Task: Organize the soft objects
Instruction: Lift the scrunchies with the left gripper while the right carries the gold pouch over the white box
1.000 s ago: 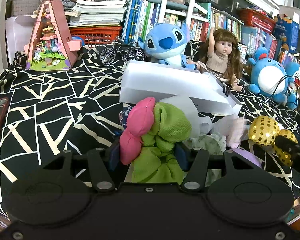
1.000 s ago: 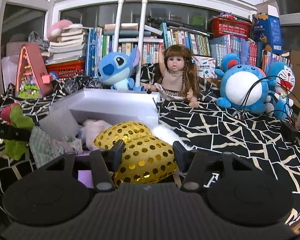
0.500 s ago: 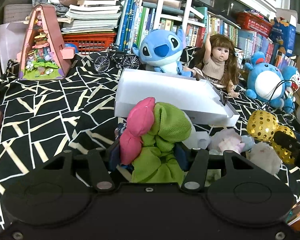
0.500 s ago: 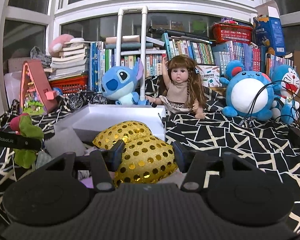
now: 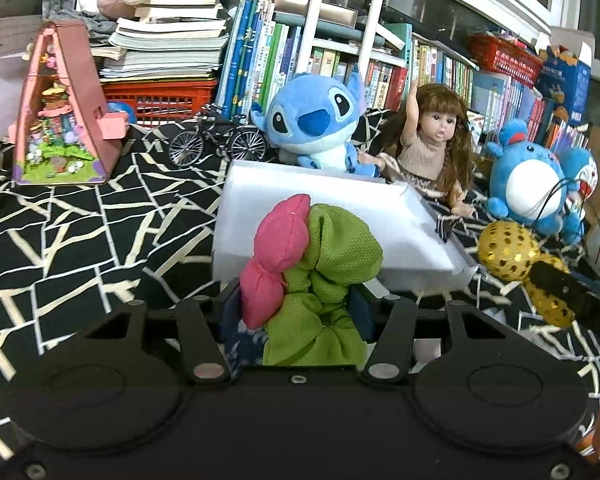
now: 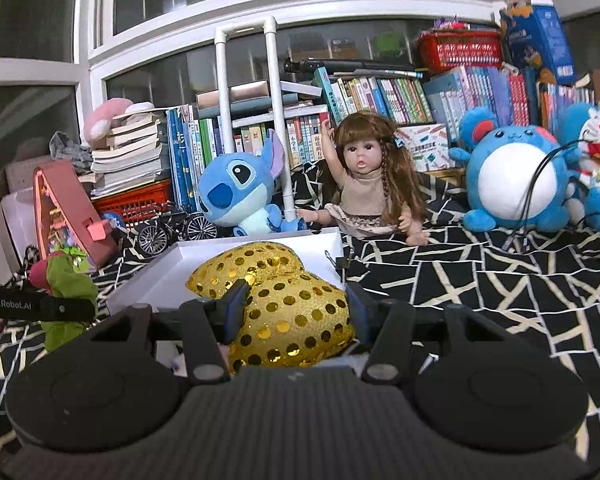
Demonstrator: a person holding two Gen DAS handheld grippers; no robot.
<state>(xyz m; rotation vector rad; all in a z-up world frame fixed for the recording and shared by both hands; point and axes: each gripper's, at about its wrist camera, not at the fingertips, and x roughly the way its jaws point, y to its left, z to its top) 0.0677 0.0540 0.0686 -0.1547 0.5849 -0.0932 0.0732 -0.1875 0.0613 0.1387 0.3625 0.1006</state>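
**A:** Looking at both wrist cams rn. Left gripper [image 5: 294, 312] is pinching a pink and green scrunchie bundle [image 5: 312, 276], blue pads pressed into the fabric on both sides, and the bundle bulges up past the fingertips. It's held up off the black-and-white patterned cloth [image 5: 80, 240], in front of the white box [image 5: 400, 240].

**B:** And the right one?

**A:** Right gripper [image 6: 296, 312] is clamped on a gold sequin scrunchie [image 6: 276, 300], pads tight against it left & right. It sits just at the near edge of that same white box [image 6: 172, 264]. Can't tell if it's touching the box or only in front of it.

**B:** Do the two see each other?

**A:** Yep. In the left cam the gold thing [image 5: 512, 248] shows at the right w/ a black finger across it. In the right cam the green bundle [image 6: 66, 280] shows far left behind the finger marked GenRobot.AI.

**B:** Anything inside the box?

**A:** Inner floor looks plain white from the right cam, but the gold scrunchie hides a good part of it.

**B:** Background?

**A:** Stitch plush [image 6: 236, 196] right behind the box, doll [image 6: 368, 184] next to it w/ one arm up, round blue plush [image 6: 512, 184] further right. Mini bicycle [image 5: 216, 140] and pink triangle dollhouse [image 5: 60, 108] to the left, books [image 6: 380, 96] along the window.
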